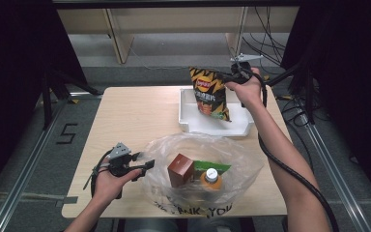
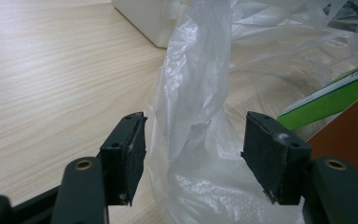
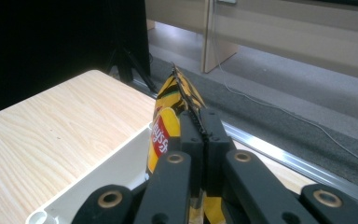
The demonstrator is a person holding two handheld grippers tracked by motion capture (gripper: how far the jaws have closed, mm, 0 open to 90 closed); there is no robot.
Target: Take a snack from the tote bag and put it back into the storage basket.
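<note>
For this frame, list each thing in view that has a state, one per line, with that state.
chip bag: lifted upright over the white tray, pinched at its top edge
right gripper: shut on the chip bag
left gripper: open, a fold of the plastic bag between its jaws
plastic bag: lying open on the table
bottle: capped, inside the plastic bag
brown box: closed, inside the plastic bag
white tray: on the table

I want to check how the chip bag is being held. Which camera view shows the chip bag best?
The high view: the whole chip bag hangs over the white tray, pinched at its top edge by the right hand-held gripper. The right gripper view shows just its upper part between shut jaws. The left gripper view looks at the plastic bag.
</note>
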